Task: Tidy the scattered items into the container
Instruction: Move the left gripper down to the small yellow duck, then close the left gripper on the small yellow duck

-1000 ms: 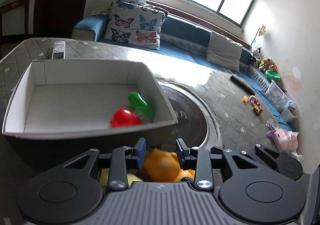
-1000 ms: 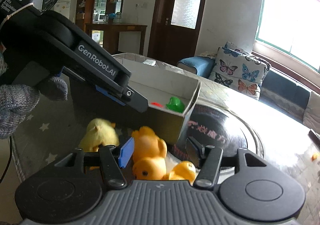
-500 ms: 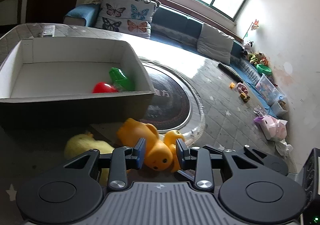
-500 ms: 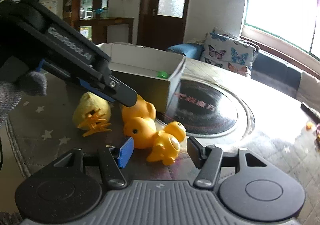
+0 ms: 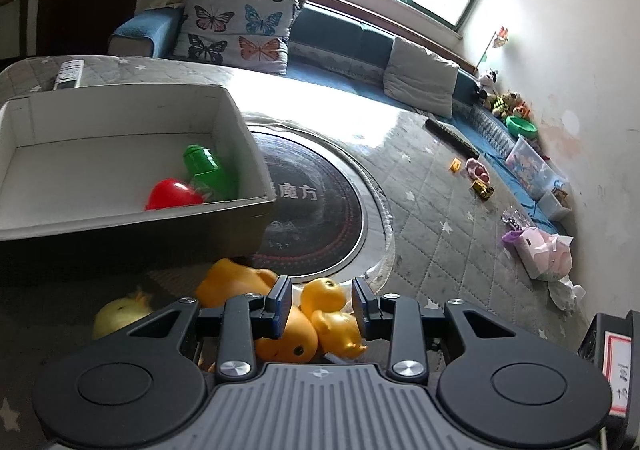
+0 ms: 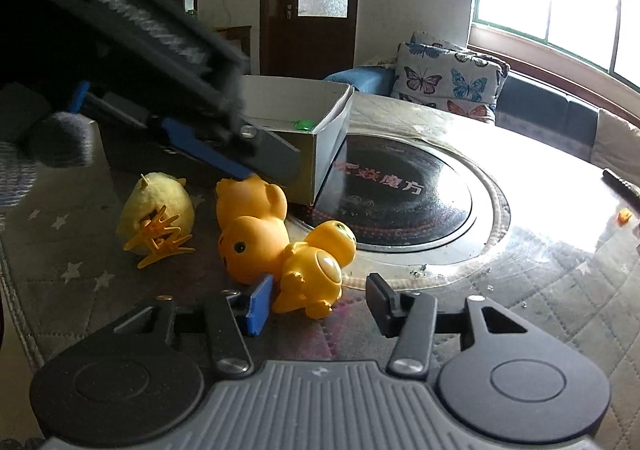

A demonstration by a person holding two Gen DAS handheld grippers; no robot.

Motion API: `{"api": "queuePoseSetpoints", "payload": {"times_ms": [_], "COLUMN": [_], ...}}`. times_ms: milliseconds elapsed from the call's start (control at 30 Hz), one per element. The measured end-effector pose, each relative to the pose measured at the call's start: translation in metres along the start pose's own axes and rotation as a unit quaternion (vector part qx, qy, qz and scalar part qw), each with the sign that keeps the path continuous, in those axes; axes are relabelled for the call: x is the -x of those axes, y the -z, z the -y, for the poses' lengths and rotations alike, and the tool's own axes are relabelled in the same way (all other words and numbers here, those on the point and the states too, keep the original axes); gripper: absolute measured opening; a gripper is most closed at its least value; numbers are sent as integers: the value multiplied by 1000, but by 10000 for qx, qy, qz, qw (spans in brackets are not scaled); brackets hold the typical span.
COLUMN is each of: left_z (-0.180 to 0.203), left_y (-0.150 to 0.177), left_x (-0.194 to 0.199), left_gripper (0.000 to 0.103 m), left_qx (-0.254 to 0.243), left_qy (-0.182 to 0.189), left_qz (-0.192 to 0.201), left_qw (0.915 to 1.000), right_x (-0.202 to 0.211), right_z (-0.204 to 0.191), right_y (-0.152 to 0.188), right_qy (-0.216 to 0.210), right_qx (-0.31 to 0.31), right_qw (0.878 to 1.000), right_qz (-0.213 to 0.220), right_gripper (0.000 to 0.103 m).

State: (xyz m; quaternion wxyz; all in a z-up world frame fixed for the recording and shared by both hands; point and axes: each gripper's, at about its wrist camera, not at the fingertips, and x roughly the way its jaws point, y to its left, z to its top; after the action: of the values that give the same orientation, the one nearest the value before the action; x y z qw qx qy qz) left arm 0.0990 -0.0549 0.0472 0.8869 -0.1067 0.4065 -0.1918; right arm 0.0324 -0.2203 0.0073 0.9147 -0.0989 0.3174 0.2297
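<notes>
We are at the picking stage: two toys already lie in the open white cardboard box (image 5: pixel 120 154) at the left of the left wrist frame, a round red plastic toy (image 5: pixel 174 194) and a green plastic bottle-shaped toy (image 5: pixel 208 170) in its near right corner, while three more wait on the grey star-quilted mat (image 6: pixel 72 274) just in front of the box wall. In the right wrist view, the fuzzy pale-yellow chick with orange plastic feet (image 6: pixel 158 216) lies at left centre, the large orange rubber bear-like toy (image 6: pixel 250 230) sits beside it, and the small glossy yellow rubber duckling (image 6: pixel 316 270) lies tipped over against the orange one, at the edge of the round black glass disc (image 6: pixel 400 198).

Our right gripper (image 6: pixel 316 304) has just been narrowing its jaws; the duckling lies between the two pads, but neither pad presses on it yet, so it is released. Our left gripper (image 5: pixel 320 306) hovers over the same pair of toys from the other side, jaws parted and empty.

We judge the next move is to ease the right gripper further around the duckling, clench, then lift it over the box rim
</notes>
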Motion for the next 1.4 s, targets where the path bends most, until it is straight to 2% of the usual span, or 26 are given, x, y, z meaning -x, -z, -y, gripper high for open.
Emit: {"api": "queuePoseSetpoints", "payload": {"times_ms": [200, 367, 733, 1400], "left_z": [11, 17, 12, 18], "left_y": [-8, -13, -13, -15], "left_x": [-25, -44, -71, -85], "left_gripper": [35, 36, 36, 36], "left_qx": [-155, -243, -230, -293], "left_qy": [-33, -81, -324, -469], "left_qz": [-225, -400, -692, -797], "left_qw": [9996, 9989, 9968, 9953], "right_x": [-2, -1, -4, -7], "right_z": [-1, -2, 3, -2], "right_y": [-2, -2, -1, -2], "right_qy": [-75, -84, -60, -89], "right_qx": [-27, 14, -23, -67], "right_qw": [10000, 10000, 10000, 9999], "right_qz": [-22, -35, -55, -43], "right_gripper": [39, 36, 36, 33]}}
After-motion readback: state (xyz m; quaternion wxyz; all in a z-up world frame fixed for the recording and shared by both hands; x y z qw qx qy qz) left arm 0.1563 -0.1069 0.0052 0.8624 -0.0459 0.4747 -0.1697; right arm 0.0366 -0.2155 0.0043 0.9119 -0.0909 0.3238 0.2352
